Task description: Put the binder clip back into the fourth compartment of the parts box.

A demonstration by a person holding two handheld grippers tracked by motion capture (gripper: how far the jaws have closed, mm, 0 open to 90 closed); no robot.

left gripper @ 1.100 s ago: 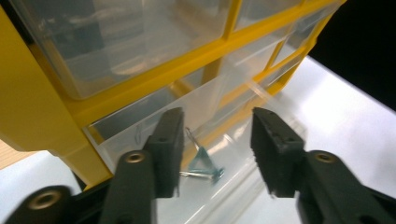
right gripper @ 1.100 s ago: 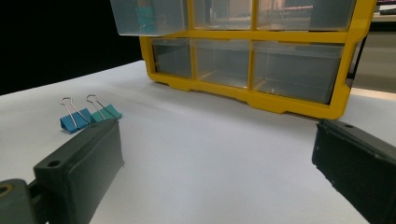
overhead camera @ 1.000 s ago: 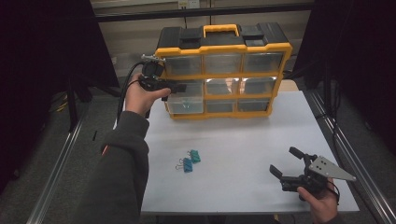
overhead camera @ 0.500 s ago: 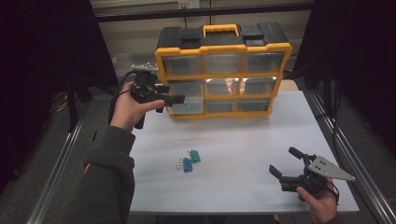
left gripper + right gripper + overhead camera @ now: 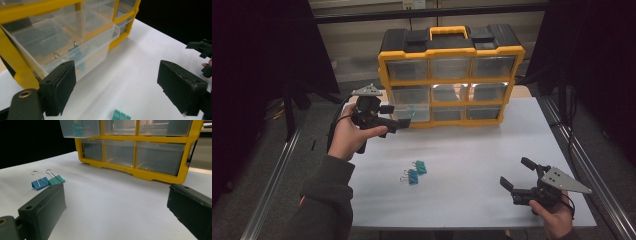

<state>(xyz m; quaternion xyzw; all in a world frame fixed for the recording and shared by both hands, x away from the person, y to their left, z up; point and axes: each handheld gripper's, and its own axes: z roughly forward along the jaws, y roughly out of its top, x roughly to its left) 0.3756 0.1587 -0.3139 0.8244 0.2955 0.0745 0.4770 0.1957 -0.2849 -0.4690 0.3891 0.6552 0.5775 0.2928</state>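
Nearest the person, at the front right corner of the white table [image 5: 472,150], the right gripper [image 5: 518,174] rests in the person's right hand [image 5: 557,217], its two black jaws spread wide with nothing between them; the right gripper view looks out between those parted jaws across bare tabletop. Its grey three-cornered plate [image 5: 566,180] sits on top.

Farther in, near the middle of the table and a little left, lie two small binder clips side by side: a blue binder clip with wire handles [image 5: 412,176] and a teal binder clip with wire handles [image 5: 420,167]. In the right gripper view they sit just beside each other, the blue one [image 5: 39,183] to the left of the teal one [image 5: 55,180], handles pointing away from the camera.

Beyond them, at the table's left edge, the left hand [image 5: 349,137] holds the left gripper [image 5: 404,122] just in front of the cabinet. Its jaws stand wide apart and hold nothing, as the left gripper view shows.

At the back stands a yellow and black plastic organiser cabinet with clear drawers [image 5: 451,75], three rows of three, a yellow carry handle on top. The clear lower-left drawer [image 5: 75,47] is pulled out, and inside it lies another teal binder clip [image 5: 76,56].
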